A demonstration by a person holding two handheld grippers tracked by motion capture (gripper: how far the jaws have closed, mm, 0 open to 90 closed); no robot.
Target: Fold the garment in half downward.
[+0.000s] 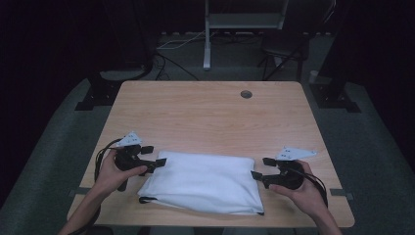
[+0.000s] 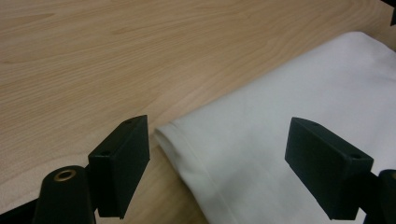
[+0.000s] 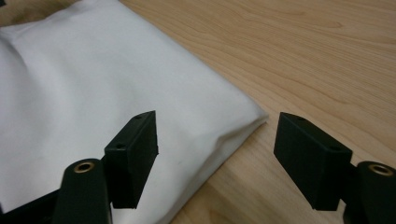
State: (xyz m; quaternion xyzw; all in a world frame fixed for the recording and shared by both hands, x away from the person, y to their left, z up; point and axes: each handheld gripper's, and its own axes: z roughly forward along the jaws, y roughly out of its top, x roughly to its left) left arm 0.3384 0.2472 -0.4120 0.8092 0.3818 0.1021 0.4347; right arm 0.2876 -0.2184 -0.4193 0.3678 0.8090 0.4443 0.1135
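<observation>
1. Nearest me, the folded cloth point(image 1: 200, 182) lies flat on the table's point(image 1: 205, 117) near half, between my two hands.
2. My left gripper point(image 1: 159, 164) sits at the cloth's left far corner, jaws wide, straddling that corner without pinching it.
3. My right gripper point(image 1: 260, 169) is at the right far corner, jaws wide, nothing held.
4. I judge the cloth already folded at least once; another fold looks due, and neither corner is gripped yet.
5. Beyond that is bare wood.

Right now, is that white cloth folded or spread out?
Folded: the white cloth lies as a thick layered rectangle with rounded doubled edges on the table.
</observation>
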